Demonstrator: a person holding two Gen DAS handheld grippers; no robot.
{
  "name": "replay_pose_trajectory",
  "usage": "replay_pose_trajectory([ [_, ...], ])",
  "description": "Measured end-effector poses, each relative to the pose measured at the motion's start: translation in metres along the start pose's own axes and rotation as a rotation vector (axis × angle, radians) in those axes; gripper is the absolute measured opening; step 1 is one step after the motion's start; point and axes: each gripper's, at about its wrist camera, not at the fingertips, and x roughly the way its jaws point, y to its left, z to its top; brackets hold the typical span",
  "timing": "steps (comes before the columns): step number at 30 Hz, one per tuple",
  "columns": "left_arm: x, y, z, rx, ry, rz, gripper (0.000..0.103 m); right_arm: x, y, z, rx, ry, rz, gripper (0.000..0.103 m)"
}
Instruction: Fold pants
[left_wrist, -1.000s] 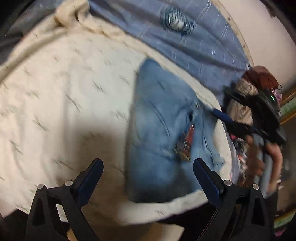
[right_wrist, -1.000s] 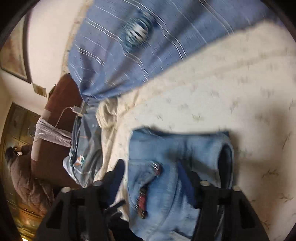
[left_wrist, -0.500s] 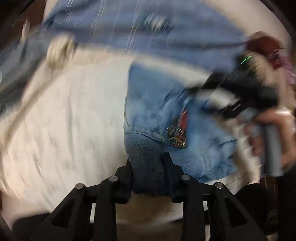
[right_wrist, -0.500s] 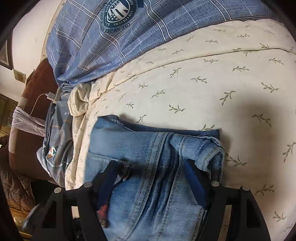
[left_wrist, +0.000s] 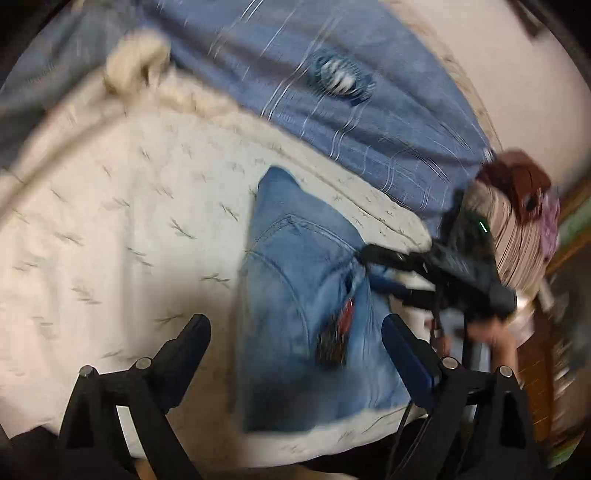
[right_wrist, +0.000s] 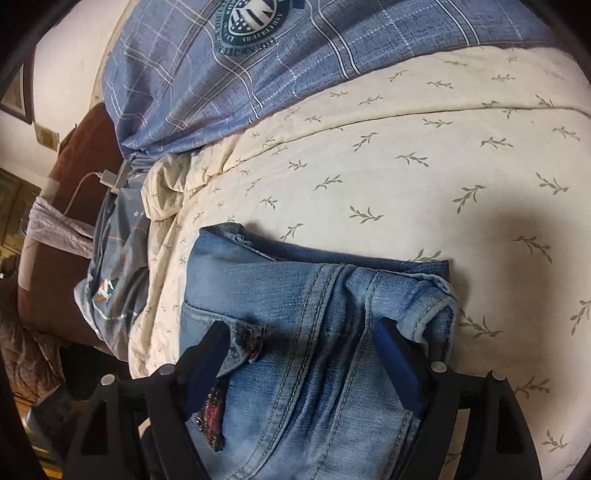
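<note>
The folded blue jeans (left_wrist: 303, 295) lie in a compact bundle on the cream leaf-print bedspread (left_wrist: 110, 240). My left gripper (left_wrist: 295, 339) is open, its fingers apart above the near end of the bundle, holding nothing. My right gripper (right_wrist: 301, 354) is open, its blue-padded fingers straddling the jeans (right_wrist: 314, 314) at the waistband end, with denim between them. In the left wrist view the right gripper (left_wrist: 373, 269) reaches in from the right, held by a hand, its tips at the jeans' right edge. A dark embroidered patch (left_wrist: 334, 339) shows on the denim.
A blue plaid pillow (right_wrist: 277, 55) with a round crest lies at the head of the bed. A brown chair (right_wrist: 55, 221) with a white charger cable stands to the left. A stack of clothes (left_wrist: 517, 221) sits at the right. The bed's front edge (left_wrist: 295, 443) is near.
My left gripper, shut on the near end of the jeans half a second ago, has let go and opened wide. My right gripper stays open over the waistband and has moved slightly closer.
</note>
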Motion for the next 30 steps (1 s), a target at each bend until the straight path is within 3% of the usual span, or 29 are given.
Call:
replay_pose_trajectory([
  [4, 0.045, 0.022, 0.019, -0.164, 0.134, -0.091, 0.093, -0.002, -0.003, 0.001, 0.000, 0.005, 0.024, 0.083],
  [5, 0.056, 0.026, 0.019, -0.207, 0.184, -0.082, 0.073, -0.002, -0.005, 0.001, 0.005, 0.006, 0.034, 0.083],
  [6, 0.060, 0.025, 0.017, -0.207, 0.211, -0.069, 0.059, -0.003, -0.007, 0.002, 0.010, 0.009, 0.046, 0.083],
  [8, 0.045, 0.005, 0.013, -0.093, 0.153, 0.009, 0.030, -0.004, -0.008, 0.002, 0.010, 0.015, 0.057, 0.083],
  [10, 0.032, -0.016, 0.004, 0.019, 0.091, 0.074, 0.028, -0.003, -0.009, 0.003, 0.002, 0.023, 0.065, 0.083],
  [12, 0.055, -0.010, -0.004, 0.031, 0.102, 0.186, 0.028, -0.002, -0.008, 0.004, 0.000, 0.029, 0.064, 0.083],
  [14, 0.060, 0.008, -0.001, -0.051, 0.108, 0.140, 0.034, -0.001, -0.005, 0.006, -0.010, 0.037, 0.055, 0.083],
  [18, 0.052, -0.007, -0.001, 0.038, 0.101, 0.171, 0.041, -0.007, -0.005, 0.006, 0.007, 0.021, 0.063, 0.083],
  [20, 0.050, -0.002, 0.002, 0.007, 0.097, 0.154, 0.051, -0.019, -0.004, 0.005, 0.053, -0.007, 0.097, 0.083],
  [26, 0.048, 0.003, 0.001, 0.007, 0.099, 0.161, 0.058, -0.061, 0.028, 0.006, -0.013, -0.109, 0.204, 0.083],
  [28, 0.048, -0.001, -0.001, 0.020, 0.088, 0.175, 0.061, -0.043, 0.021, 0.011, 0.003, -0.080, 0.177, 0.083],
  [30, 0.044, 0.003, -0.003, 0.014, 0.089, 0.168, 0.067, 0.000, -0.006, 0.014, 0.059, 0.023, 0.073, 0.079],
])
